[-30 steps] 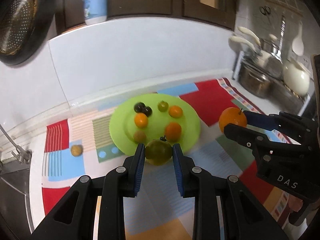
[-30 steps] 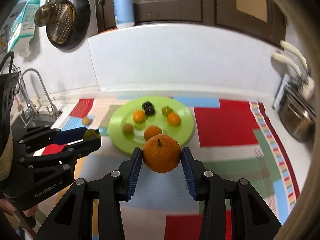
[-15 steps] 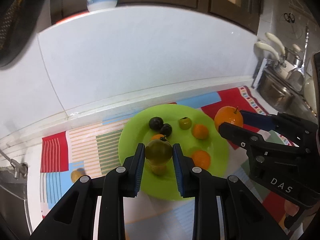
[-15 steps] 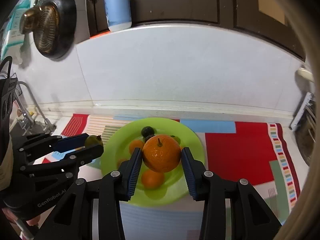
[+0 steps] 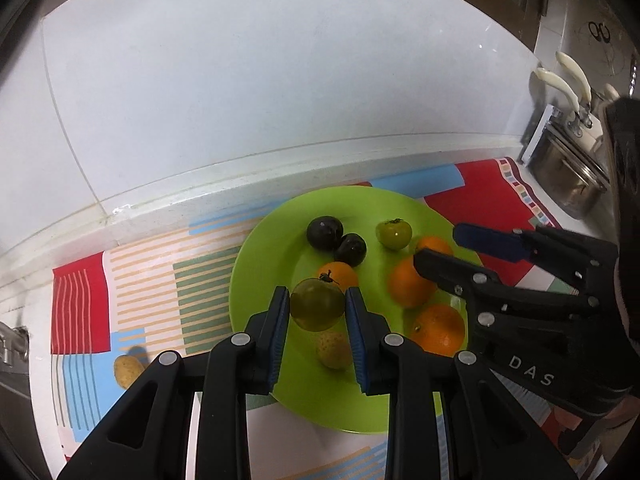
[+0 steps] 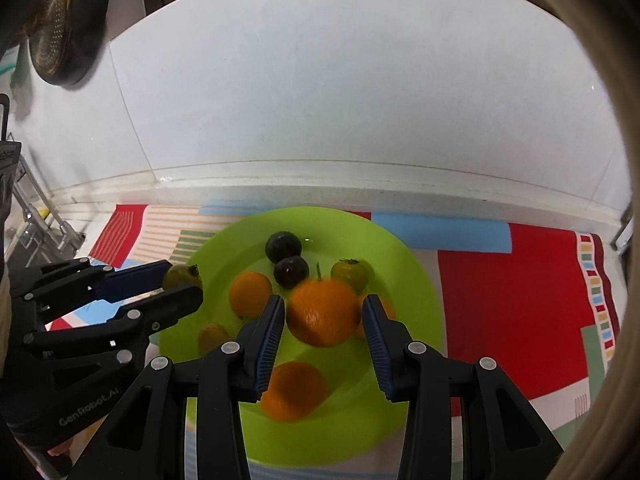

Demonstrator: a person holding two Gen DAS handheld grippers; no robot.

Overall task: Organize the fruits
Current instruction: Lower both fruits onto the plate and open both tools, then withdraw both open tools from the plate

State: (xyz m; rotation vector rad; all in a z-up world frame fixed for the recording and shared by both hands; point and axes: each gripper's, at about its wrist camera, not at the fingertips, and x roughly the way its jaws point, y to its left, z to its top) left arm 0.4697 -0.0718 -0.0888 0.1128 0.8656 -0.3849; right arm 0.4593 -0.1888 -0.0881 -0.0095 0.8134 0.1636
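Observation:
A lime green plate (image 5: pixel 260 256) (image 6: pixel 416 280) holds two dark plums (image 5: pixel 325 232), a small green tomato (image 5: pixel 394 233), several oranges (image 5: pixel 440 330) and a small yellowish fruit (image 5: pixel 333 350). My left gripper (image 5: pixel 317 304) is shut on a green tomato (image 5: pixel 317 303) and holds it above the plate's left part; it also shows in the right wrist view (image 6: pixel 182 278). My right gripper (image 6: pixel 323 312) is shut on a large orange (image 6: pixel 323 312) above the plate's middle. In the left wrist view the right gripper (image 5: pixel 436 246) reaches in from the right.
A patterned mat (image 5: pixel 132 280) covers the counter. A small yellowish fruit (image 5: pixel 127 371) lies on the mat left of the plate. A white backsplash (image 5: pixel 240 80) stands just behind. Steel pots (image 5: pixel 568 184) stand at the far right, a sink tap (image 6: pixel 36 216) at the left.
Both grippers have moved forward with their fruit and now hover over the plate, closer to the backsplash. The plate looks larger in both views.

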